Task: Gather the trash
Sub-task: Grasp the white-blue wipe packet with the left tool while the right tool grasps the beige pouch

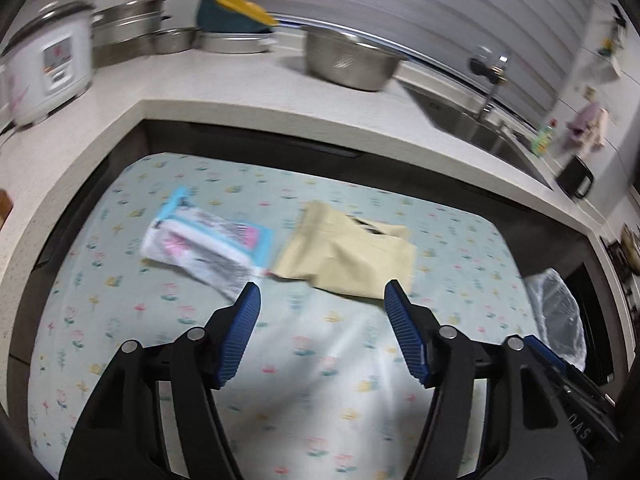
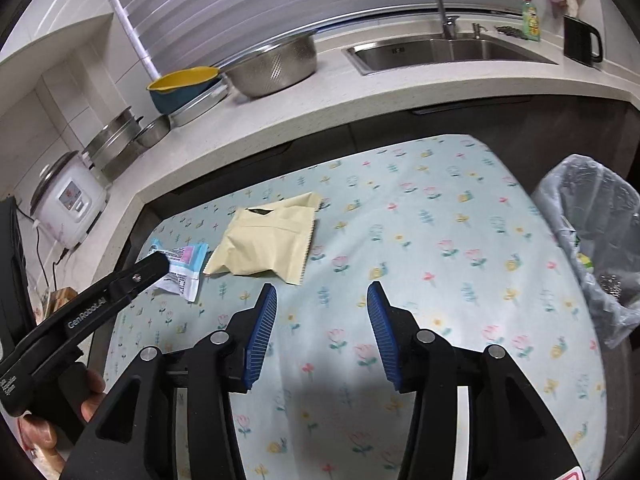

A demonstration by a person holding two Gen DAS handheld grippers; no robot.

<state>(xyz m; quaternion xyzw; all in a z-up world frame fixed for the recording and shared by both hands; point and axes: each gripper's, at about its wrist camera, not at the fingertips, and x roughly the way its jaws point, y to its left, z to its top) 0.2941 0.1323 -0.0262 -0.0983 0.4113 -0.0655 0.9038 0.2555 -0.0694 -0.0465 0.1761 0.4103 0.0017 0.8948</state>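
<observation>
Two wrappers lie flat — long axes crosswise (roughly).

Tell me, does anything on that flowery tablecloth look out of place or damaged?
Two pieces of litter lie on the tablecloth: a crumpled beige pouch with a torn hole near its top edge, and a creased blue-and-white wrapper beside it. The lined bin stands at the table's edge. Nothing looks spilled.

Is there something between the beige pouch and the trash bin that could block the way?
Nothing visible: between the beige pouch and the lined trash bin lies only bare flowered tablecloth.
</observation>
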